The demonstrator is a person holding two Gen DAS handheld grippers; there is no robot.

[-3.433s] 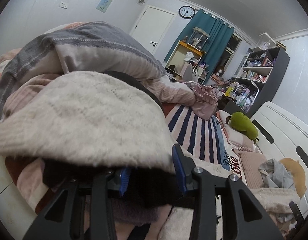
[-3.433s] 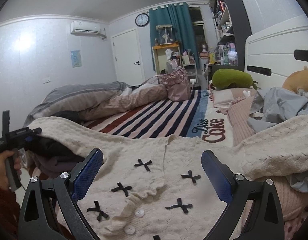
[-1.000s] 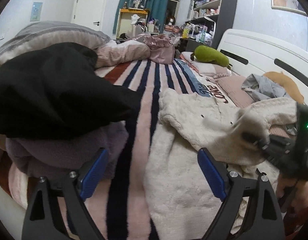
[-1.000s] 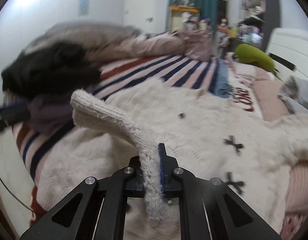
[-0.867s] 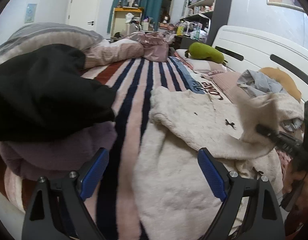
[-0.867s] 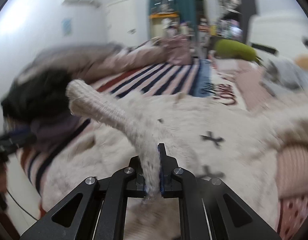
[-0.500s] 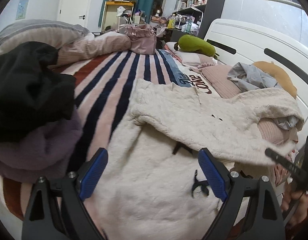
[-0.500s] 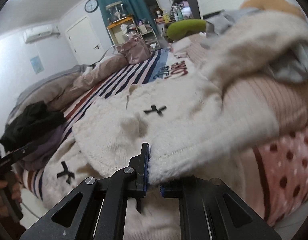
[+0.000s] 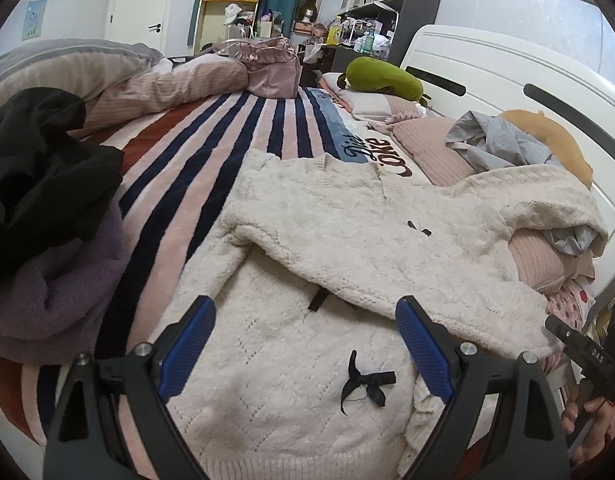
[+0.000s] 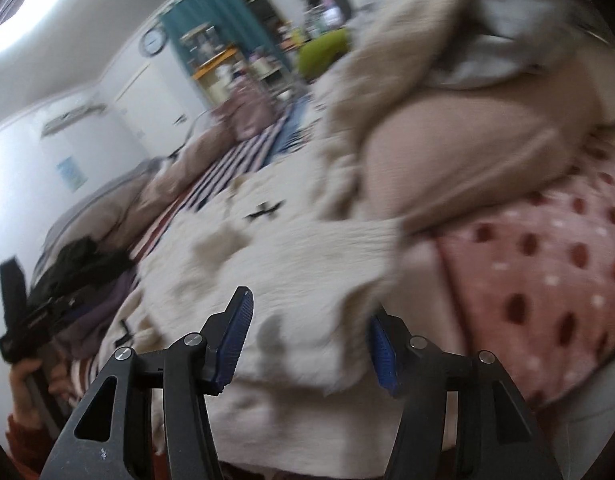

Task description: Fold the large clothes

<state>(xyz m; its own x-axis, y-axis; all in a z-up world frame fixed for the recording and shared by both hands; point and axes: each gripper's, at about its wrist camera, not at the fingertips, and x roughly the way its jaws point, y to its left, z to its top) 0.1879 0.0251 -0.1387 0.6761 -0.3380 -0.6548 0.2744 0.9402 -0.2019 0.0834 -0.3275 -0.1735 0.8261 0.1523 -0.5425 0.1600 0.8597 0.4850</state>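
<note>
Left-wrist view: our left gripper (image 9: pixel 305 346) hangs with its blue-padded jaws wide apart and nothing between them, above the hem of a cream knitted cardigan with small black bows (image 9: pixel 291 364) spread on the striped fleece blanket (image 9: pixel 211 152). One sleeve (image 9: pixel 379 256) lies folded across the cardigan's chest. Beside it to the left sits a heap of black and purple garments (image 9: pixel 43 216); farther back, a green plush toy (image 9: pixel 383 78) rests near the white headboard (image 9: pixel 507 80). From the blurred right-wrist view, our right gripper (image 10: pixel 307 340) is opening, its pads clear of the cream knit beneath, next to a pink dotted pillow (image 10: pixel 547 272).
</note>
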